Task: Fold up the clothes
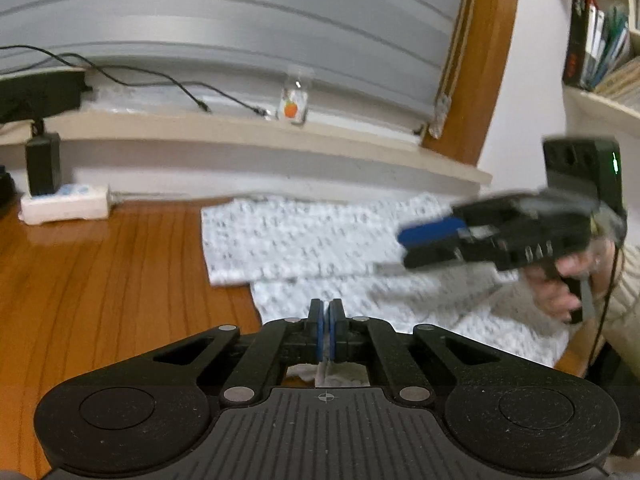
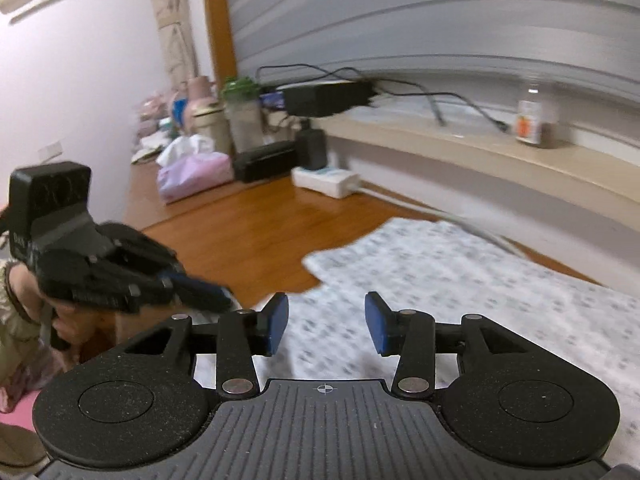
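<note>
A white garment with a small dark print lies spread on the wooden table, one layer folded over another. At its near edge my left gripper is shut, with a strip of the white cloth pinched between the blue pads. In the right wrist view the left gripper appears low on the left, blurred and held by a hand. My right gripper hovers open over the garment with nothing between its fingers. From the left wrist view the right gripper is above the garment's right side.
A white power strip and a black adapter sit at the table's back. The windowsill carries cables and a small bottle. Bottles, a pink tissue pack and a black box crowd the table's far left end.
</note>
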Tool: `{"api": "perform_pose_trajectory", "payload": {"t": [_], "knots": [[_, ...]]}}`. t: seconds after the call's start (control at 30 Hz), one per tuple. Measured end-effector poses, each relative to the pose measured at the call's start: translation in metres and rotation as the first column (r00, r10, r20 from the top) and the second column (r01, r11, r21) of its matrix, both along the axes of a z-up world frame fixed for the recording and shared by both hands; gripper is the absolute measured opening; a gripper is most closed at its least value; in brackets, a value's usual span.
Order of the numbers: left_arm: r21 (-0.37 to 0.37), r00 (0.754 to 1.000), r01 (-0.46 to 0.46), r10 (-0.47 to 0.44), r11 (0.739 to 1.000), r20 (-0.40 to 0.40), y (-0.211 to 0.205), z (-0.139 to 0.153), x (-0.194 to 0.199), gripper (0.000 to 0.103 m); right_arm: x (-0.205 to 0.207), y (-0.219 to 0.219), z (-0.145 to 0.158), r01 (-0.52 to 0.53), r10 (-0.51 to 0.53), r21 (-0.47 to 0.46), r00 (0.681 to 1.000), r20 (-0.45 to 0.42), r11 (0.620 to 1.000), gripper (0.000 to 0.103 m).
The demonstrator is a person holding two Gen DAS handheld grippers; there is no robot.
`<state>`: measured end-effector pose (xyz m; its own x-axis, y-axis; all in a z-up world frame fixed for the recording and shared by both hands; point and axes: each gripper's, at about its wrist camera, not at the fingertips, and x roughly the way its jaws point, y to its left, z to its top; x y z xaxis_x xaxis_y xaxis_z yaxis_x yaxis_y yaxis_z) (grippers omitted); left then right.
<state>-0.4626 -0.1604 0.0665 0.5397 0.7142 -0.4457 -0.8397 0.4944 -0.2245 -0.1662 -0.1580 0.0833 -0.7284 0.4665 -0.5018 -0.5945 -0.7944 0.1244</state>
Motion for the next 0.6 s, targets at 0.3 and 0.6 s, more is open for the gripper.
{"api": "perform_pose_trajectory", "payload": {"t": [0.3,0.6], "knots": [[-0.11,0.98,-0.152,0.135,0.982,-0.148,0.035,-0.013,0.01,0.012,0.023,-0.017,-0.016,0.087,-0.09,0.057,0.993,0.069,0.995,0.044],[0.015,0.972,-0.146,0.146,0.989,-0.184,-0.001,0.014,0.033,0.049,0.071,-0.048,-0.019,0.186,-0.2,0.131,0.974,0.104,0.974,0.05]]}}
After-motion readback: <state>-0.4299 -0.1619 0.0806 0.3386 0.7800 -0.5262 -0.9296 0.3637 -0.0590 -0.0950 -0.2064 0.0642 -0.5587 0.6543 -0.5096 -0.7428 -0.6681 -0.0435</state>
